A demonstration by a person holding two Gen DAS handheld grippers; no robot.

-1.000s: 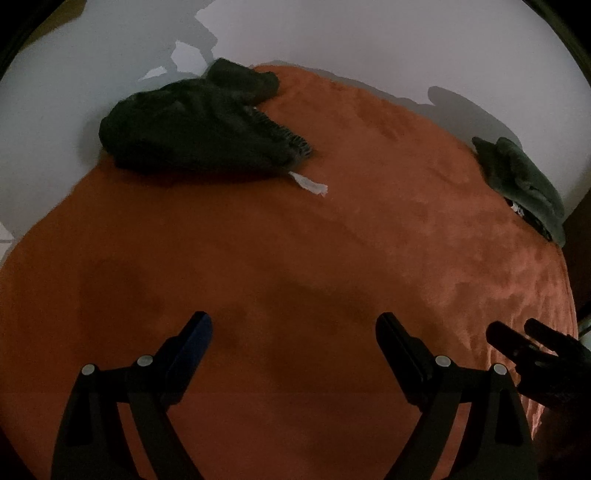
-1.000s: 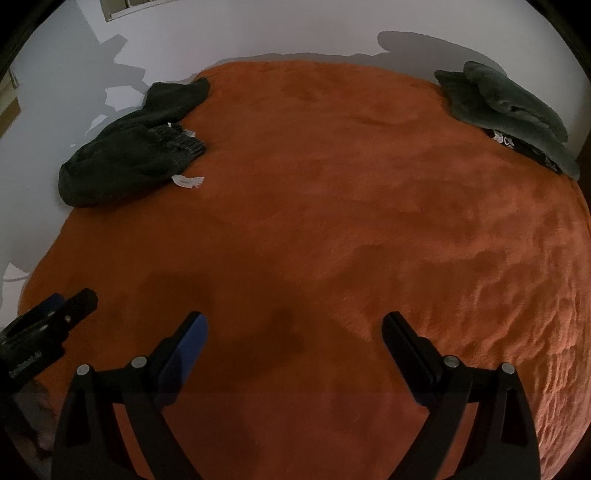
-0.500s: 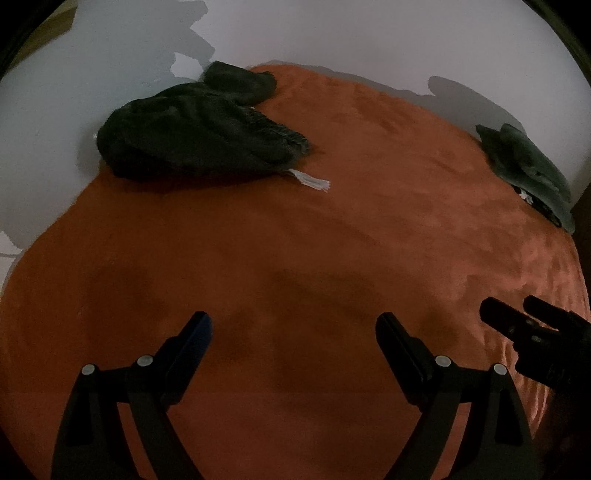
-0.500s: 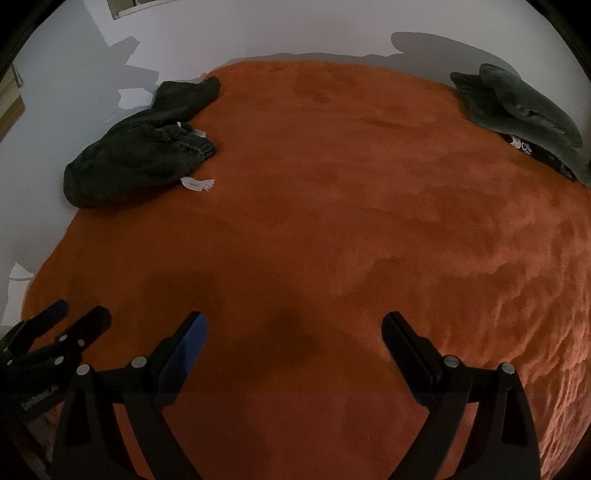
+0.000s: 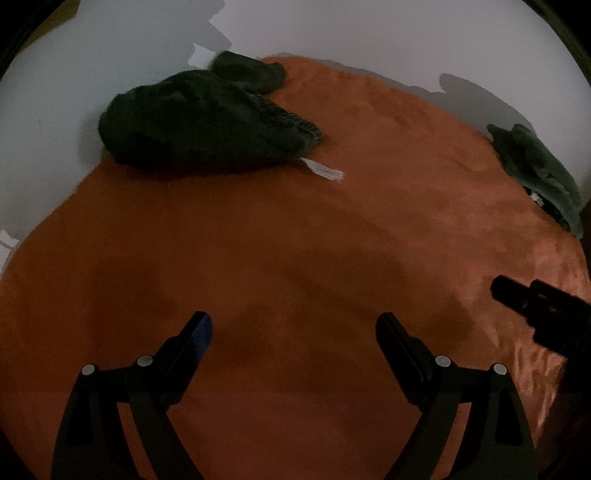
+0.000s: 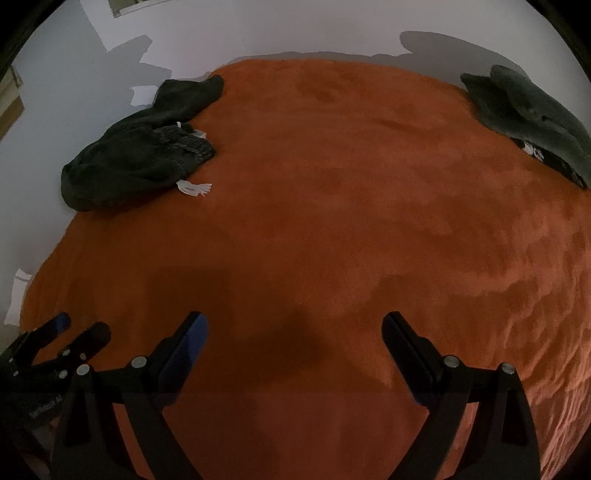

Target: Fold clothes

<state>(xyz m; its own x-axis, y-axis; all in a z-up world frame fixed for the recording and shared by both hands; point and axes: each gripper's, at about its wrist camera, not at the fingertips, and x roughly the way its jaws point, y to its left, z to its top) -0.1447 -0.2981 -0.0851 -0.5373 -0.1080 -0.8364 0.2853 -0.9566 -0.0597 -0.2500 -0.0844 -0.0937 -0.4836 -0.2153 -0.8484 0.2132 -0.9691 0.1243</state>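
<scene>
A crumpled dark green garment [image 5: 207,122] [image 6: 140,155] with a white tag [image 5: 325,170] [image 6: 195,188] lies at the far left edge of an orange blanket [image 5: 295,240] [image 6: 332,221]. A grey-green pile of clothes [image 5: 535,173] [image 6: 528,114] sits at the far right edge. My left gripper [image 5: 293,328] hovers open over bare blanket, well short of the dark garment. My right gripper [image 6: 295,328] is open too, empty, over the blanket's near middle. Each gripper shows at the edge of the other's view: the right gripper [image 5: 532,302], the left gripper [image 6: 79,330].
A pale wall [image 5: 369,33] [image 6: 295,26] rises behind the blanket's far edge. Shadows fall on it. A small white patch [image 6: 18,291] shows off the blanket's left edge. The wide middle of the blanket carries only shadows and soft ripples on the right.
Both grippers have moved slightly forward and left; the dark garment sits a little larger in the left view. Both stay open and nothing has been picked up.
</scene>
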